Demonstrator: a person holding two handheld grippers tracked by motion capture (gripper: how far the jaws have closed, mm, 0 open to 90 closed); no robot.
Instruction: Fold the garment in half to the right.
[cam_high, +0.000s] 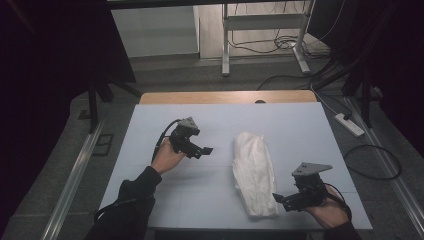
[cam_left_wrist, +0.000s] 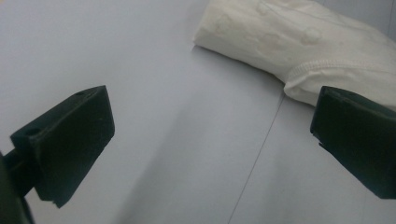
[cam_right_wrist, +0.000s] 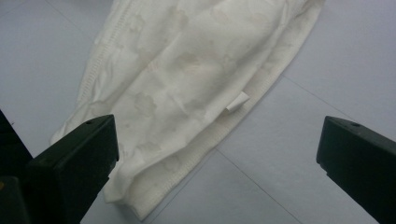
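High view, your left tongs (cam_high: 207, 150) and right tongs (cam_high: 278, 198) gape empty either side of the folded white cloth (cam_high: 254, 172) on the worktop (cam_high: 150, 125), right gripper view catches its small tag (cam_right_wrist: 237, 101).

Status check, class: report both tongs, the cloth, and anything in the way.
Left tongs open, empty, left of cloth. Right tongs open, empty, at cloth's near end. Cloth folded, flat on table, untouched. Nothing in the way.

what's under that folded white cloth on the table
The white cloth lies flat on the pale table. Whatever its folds cover stays hidden; no bulge shows.
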